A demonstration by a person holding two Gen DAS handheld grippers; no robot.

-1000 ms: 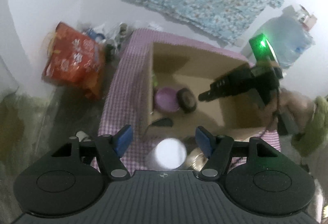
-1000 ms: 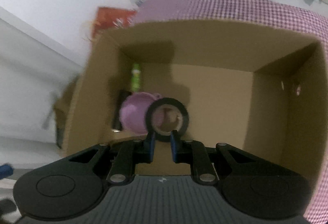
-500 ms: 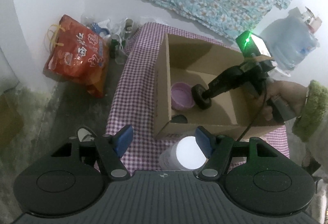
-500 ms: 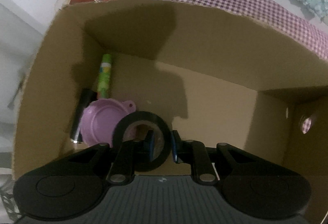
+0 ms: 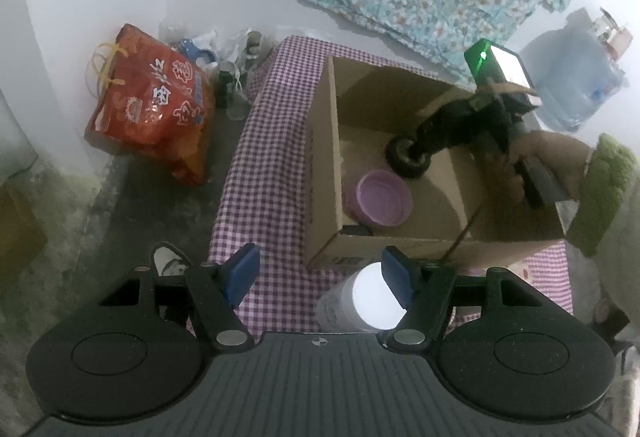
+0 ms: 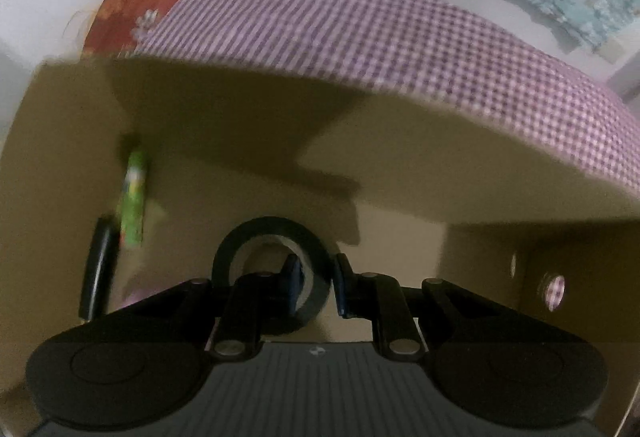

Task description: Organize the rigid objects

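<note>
An open cardboard box (image 5: 320, 173) stands on a purple checked tablecloth (image 5: 264, 165). Inside lie a purple bowl (image 5: 384, 203), a green tube (image 6: 134, 197) and a black cylinder (image 6: 98, 269). My right gripper (image 6: 316, 279) is shut on the wall of a black tape roll (image 6: 272, 233), one finger inside the ring. In the left wrist view the roll (image 5: 408, 157) hangs low in the box beside the bowl. My left gripper (image 5: 320, 273) stands open above the table's near edge. A white-lidded jar (image 5: 374, 297) sits below it by the right finger, untouched.
A red printed bag (image 5: 156, 105) and several small bottles (image 5: 240, 77) sit on the floor to the left. A big water bottle (image 5: 572, 85) stands at the far right. A hand in a green sleeve (image 5: 608, 189) holds the right gripper over the box.
The right gripper has carried the tape roll down into the box and tipped steeper. The bowl has slid nearly out of its view. In the left view the jar now sits nearer the right finger.
</note>
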